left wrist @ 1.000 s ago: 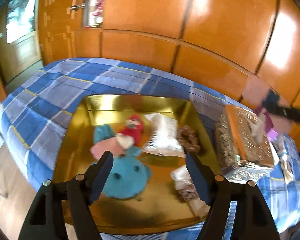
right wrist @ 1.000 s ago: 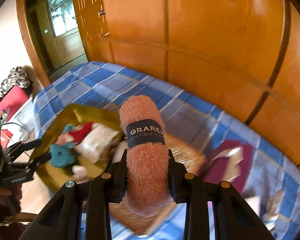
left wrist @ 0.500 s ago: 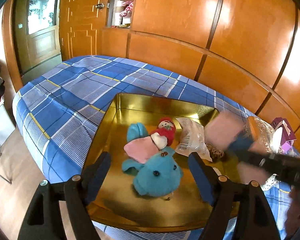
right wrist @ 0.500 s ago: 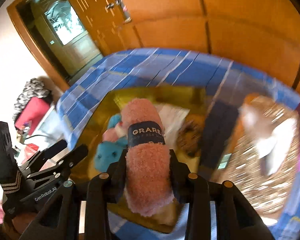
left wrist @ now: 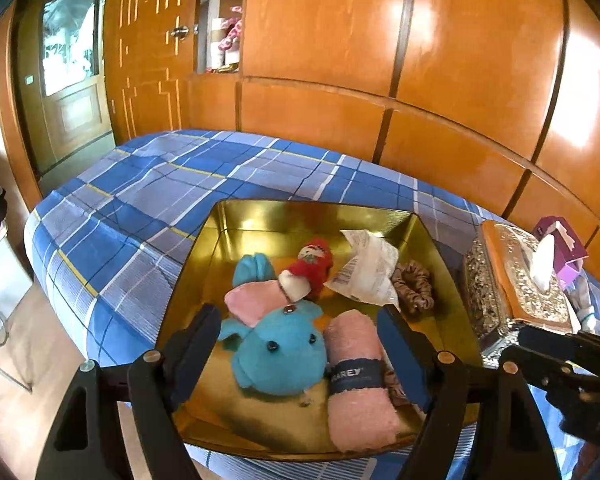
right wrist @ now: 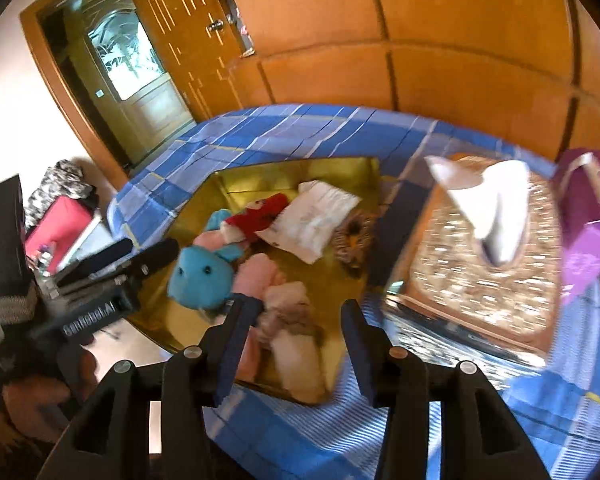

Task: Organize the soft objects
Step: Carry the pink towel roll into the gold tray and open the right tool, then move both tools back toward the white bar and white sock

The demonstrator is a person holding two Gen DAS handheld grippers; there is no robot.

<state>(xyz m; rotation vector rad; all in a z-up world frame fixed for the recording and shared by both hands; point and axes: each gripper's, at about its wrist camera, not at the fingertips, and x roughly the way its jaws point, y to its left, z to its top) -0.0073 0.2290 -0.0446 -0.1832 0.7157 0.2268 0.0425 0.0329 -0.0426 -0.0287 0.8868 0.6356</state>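
1. A second ago the right gripper (right wrist: 296,344) carried the pink rolled towel (left wrist: 358,376) pinched between its jaws, well off from the gold tray (left wrist: 316,216). Now the towel lies inside the tray, at the near rim, touching the blue plush (left wrist: 280,354) on that toy's right side.
2. The right jaws are spread with nothing between them. The gripper sits above the tray's near right corner, and the blur in its view suggests it is pulling away.
3. The left gripper (left wrist: 300,356) hovers over the near edge of the tray, jaws spread and empty as they were before.
4. Farther into the tray lie the red doll (left wrist: 314,264), a white packet (left wrist: 366,272) and a brown scrunchie (left wrist: 414,284) beyond the towel.
5. Judgement: the towel's placement looks done, so one more soft item is gathered. The tray sits on a blue plaid bed (left wrist: 148,200); right of the tray stand an ornate tissue box (right wrist: 480,256) and a purple box (right wrist: 588,240), and any further soft things would need to be sought there.
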